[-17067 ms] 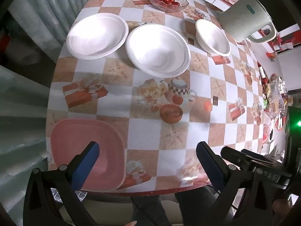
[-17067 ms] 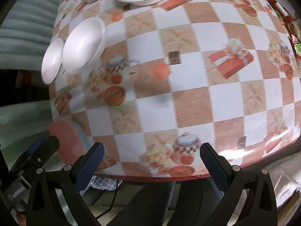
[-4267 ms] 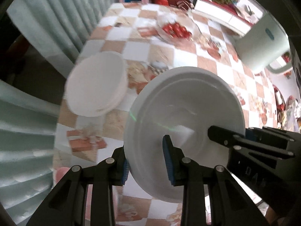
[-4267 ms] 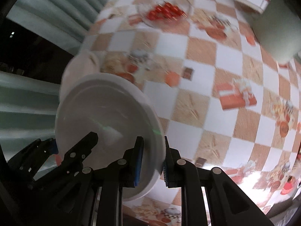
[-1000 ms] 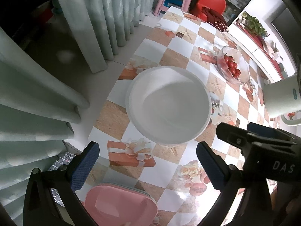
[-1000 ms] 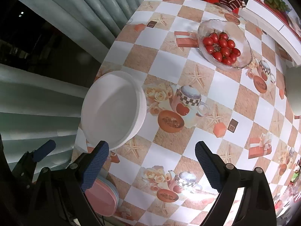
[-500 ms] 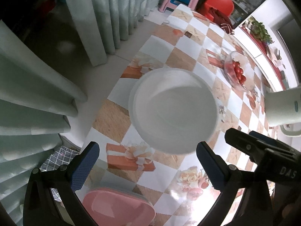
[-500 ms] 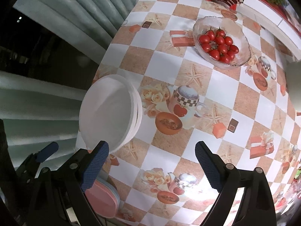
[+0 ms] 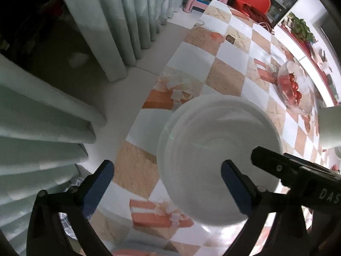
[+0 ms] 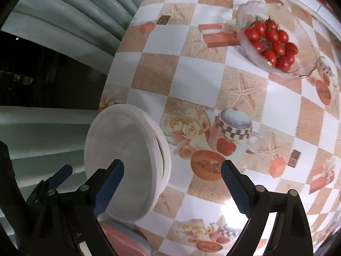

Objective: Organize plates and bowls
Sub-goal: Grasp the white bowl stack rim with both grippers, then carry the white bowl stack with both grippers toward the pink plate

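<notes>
The left gripper (image 9: 166, 183) points steeply downward, its blue-padded fingers (image 9: 97, 188) spread wide and just beginning to close, with nothing pressed between the pads. The right gripper (image 10: 171, 184) also points steeply down, jaws wide apart and empty, just beside the left one.

pink plate (image 10: 125, 242) cut off at bottom edge, tablecloth motion-blurred

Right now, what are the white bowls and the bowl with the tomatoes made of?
The white bowls look like foam or thin matte plastic: dull, chalky white with soft thick rims and no sharp shine, though I can't be sure which. The tomato bowl looks like clear glass, or maybe clear plastic: you can see the tablecloth through its wavy, glinting wall.
</notes>
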### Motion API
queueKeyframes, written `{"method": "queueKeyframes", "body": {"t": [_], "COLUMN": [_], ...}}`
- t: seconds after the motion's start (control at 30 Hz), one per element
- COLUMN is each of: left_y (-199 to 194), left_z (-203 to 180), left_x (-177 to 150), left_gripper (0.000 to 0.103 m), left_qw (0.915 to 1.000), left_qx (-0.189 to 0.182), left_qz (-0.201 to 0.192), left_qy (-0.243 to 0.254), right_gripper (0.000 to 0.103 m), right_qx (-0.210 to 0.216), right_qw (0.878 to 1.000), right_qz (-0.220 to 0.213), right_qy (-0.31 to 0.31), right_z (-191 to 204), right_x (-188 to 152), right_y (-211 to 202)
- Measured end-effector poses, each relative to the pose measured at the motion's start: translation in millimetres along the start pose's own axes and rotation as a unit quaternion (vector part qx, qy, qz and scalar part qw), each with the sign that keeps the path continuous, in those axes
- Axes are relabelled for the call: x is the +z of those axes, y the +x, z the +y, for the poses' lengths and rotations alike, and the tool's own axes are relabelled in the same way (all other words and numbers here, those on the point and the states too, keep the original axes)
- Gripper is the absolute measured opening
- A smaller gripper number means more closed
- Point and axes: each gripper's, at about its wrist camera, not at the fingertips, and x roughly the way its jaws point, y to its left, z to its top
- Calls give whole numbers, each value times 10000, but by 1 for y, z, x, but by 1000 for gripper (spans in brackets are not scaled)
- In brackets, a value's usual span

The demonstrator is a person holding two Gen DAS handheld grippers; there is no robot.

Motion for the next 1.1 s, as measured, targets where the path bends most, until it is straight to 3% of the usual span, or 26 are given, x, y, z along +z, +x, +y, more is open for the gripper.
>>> {"method": "queueKeyframes", "body": {"t": [0.17,0.2,0.23,0.27,0.37,0.53,0.57,0.73,1.1], "left_y": [18,22,26,28,32,30,31,30,9], "left_z": [2,2,1,1,-1,-6,-7,-8,-49], "left_x": [8,9,11,12,14,14,14,9,-37], "left_gripper": [90,87,80,74,66,55,49,45,45], "left_qw": [9998,9997,9994,9990,9985,9978,9975,9975,9964], "left_qx": [-1,-59,-127,-183,-318,-404,-439,-497,-439], "left_qz": [158,231,316,383,411,381,428,423,290], "left_qy": [72,79,96,119,176,357,343,272,664], "right_gripper": [93,84,66,59,56,34,33,33,34], "right_qx": [132,160,166,157,384,803,805,764,731], "right_qw": [9997,9996,9995,9994,9982,9950,9951,9958,9961], "right_qz": [62,79,130,211,339,476,495,483,365], "right_qy": [186,212,215,204,316,345,295,158,333], "right_z": [-3,-3,-3,-3,-9,-10,-8,-8,-36], "right_x": [5,6,7,7,9,12,11,3,-39], "right_y": [19,22,26,30,39,44,44,43,26]}}
